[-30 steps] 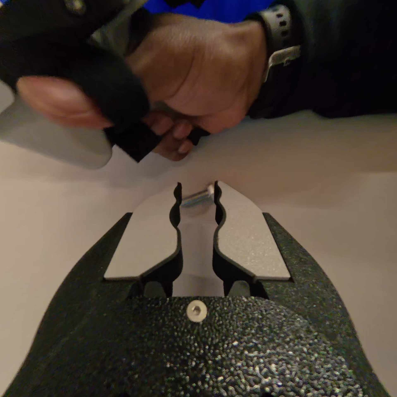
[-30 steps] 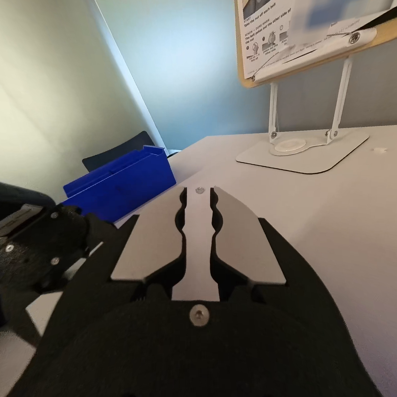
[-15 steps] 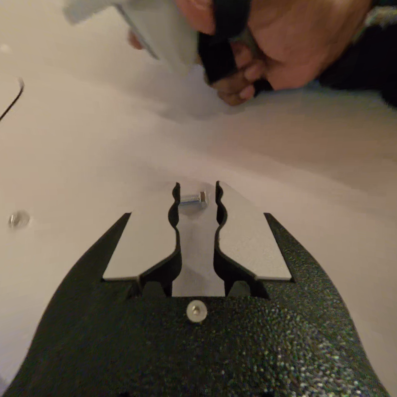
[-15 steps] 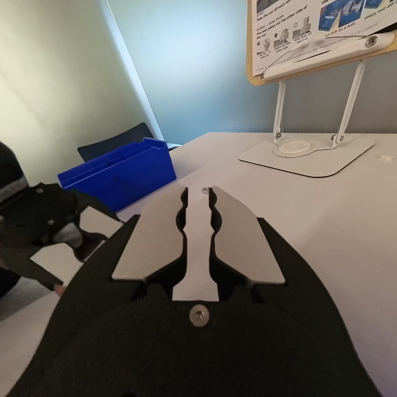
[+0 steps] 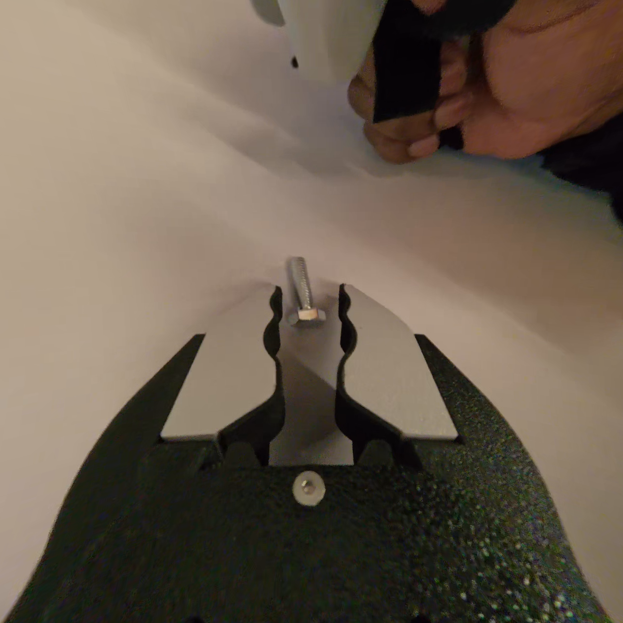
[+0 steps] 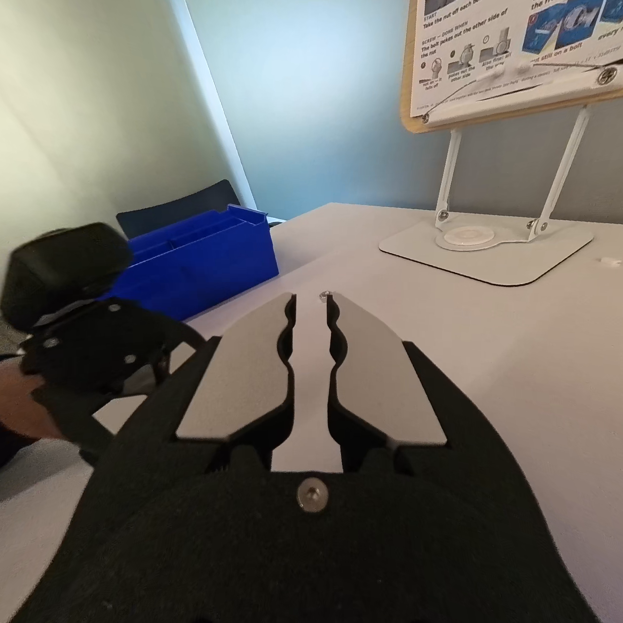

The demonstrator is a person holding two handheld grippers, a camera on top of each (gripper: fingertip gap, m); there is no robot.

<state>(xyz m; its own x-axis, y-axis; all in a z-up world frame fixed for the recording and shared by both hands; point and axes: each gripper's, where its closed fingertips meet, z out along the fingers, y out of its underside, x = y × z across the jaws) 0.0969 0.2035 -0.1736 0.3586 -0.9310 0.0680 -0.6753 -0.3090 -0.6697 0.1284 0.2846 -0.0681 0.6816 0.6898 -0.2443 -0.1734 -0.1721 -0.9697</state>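
Note:
A silver hex bolt (image 5: 301,296) lies on the pale table (image 5: 135,236), head towards me and shaft pointing away. My left gripper (image 5: 309,288) is open around it, low over the table; both pads stand clear of the bolt. It also shows at the left of the right wrist view (image 6: 101,350). My right gripper (image 6: 310,296) is open and holds nothing, above the table. A small silver nut (image 6: 325,296) lies on the table just past its right fingertip (image 6: 333,303). The hand holding the right gripper (image 5: 505,94) shows at the top right of the left wrist view.
A blue bin (image 6: 202,266) stands at the table's far left edge, with a dark chair (image 6: 188,205) behind it. A white stand (image 6: 488,249) carrying a wooden board with a printed sheet (image 6: 505,57) stands at the back right. Some 15 cm of space lies between my two pairs of fingers.
My left gripper has swung around the bolt: it lay crosswise at the fingertips and now lies lengthwise between them, untouched. My right gripper shifted slightly; the nut now sits by its right fingertip.

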